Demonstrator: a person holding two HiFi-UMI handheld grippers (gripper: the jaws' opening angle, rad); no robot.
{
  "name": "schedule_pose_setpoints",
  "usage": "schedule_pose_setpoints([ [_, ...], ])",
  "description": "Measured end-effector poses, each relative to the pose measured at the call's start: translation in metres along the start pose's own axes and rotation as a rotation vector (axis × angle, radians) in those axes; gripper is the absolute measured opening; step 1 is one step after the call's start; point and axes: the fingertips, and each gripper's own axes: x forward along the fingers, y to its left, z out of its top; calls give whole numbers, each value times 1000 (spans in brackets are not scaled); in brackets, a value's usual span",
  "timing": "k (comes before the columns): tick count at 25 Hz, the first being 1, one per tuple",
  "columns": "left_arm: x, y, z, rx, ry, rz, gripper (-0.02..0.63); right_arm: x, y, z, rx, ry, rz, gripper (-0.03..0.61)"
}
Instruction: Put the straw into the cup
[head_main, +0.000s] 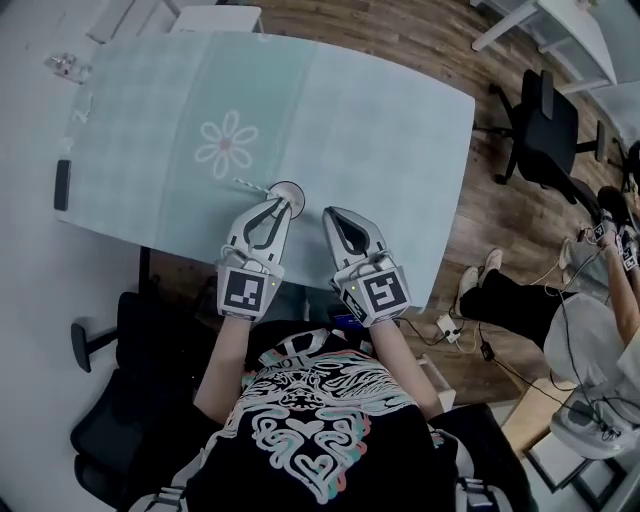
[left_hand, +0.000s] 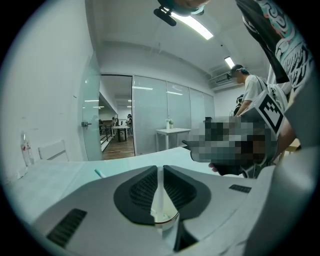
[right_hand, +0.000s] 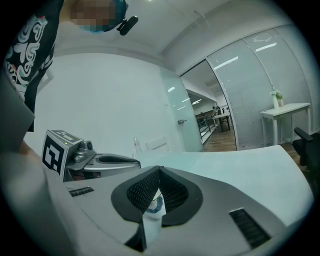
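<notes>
Straw and cup on the pale green table. We see the straw as a thin, light stick with a teal end, slanting away from the cup's left rim. We cannot tell whether its other end sits inside the cup. The cup is small, round and white, seen from above as a ring with a darker rim. The left gripper meets the cup from the near side. Its jaws are clenched on the cup's near wall, which shows as a white strip between them in the left gripper view. The right gripper sits just right of the cup, apart from it. Its jaws are pressed together on a white slip bearing a blue mark. Beyond the cup, to its left, lies a flower print.
</notes>
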Motion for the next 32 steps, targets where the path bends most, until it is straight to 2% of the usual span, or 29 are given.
schedule_pose_setpoints([
  [16, 16, -3, -24, -6, 47, -37, 55, 4, -20, -12, 30, 45, -36, 18],
  [20, 18, -4, -25, 7, 44, -42, 55, 4, -22, -14, 33, 51, -41, 18],
  [32, 21, -2, -29, -21, 45, -46, 55, 8, -27, -15, 53, 52, -44, 18],
])
